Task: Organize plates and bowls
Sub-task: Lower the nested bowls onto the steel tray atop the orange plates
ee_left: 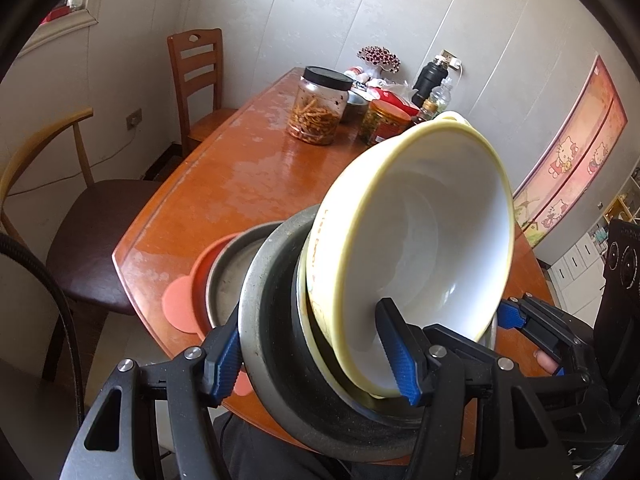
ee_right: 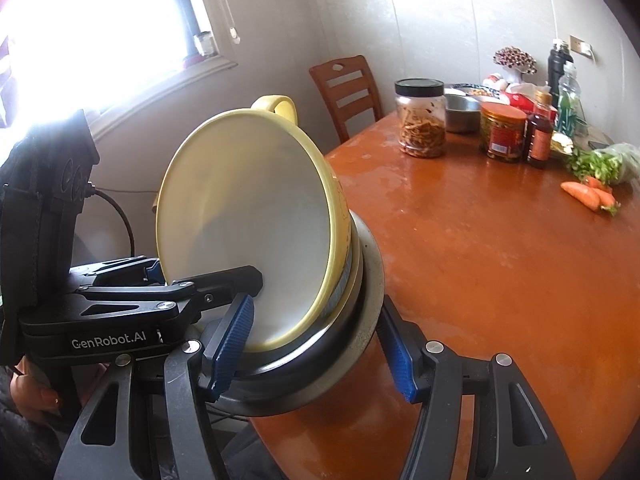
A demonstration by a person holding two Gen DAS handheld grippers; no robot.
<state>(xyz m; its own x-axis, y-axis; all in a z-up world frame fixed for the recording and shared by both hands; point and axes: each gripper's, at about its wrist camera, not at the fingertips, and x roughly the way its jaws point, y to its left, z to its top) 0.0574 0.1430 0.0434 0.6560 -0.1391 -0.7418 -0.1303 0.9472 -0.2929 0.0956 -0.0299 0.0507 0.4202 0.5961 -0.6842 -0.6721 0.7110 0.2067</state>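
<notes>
Two grippers shared one load: a nested stack of dishes, the yellow bowl (ee_left: 416, 240) uppermost, seated in a grey metal bowl (ee_left: 280, 360) with a dark-rimmed dish between them. The left gripper (ee_left: 316, 356) clamped the stack's rim, one blue pad inside the yellow bowl and the other against the metal bowl's outer wall; the right gripper (ee_right: 316, 348) did the same from the opposite side, so both pairs of jaws stood partly closed on the stack itself. This paired grip probably served to keep the tilted, heavy pile from slipping or twisting, as a single clamp on one rim might allow. The stack hung tipped over the near edge of the wooden table (ee_right: 480, 260), apparently clear of it, though contact beneath could not be seen. In the left wrist view a further metal dish (ee_left: 232, 276) rested on a red plate (ee_left: 200, 276) at the near edge, likely the next destination. Jars (ee_right: 420, 120) and carrots (ee_right: 588, 194) occupied the far edge.
</notes>
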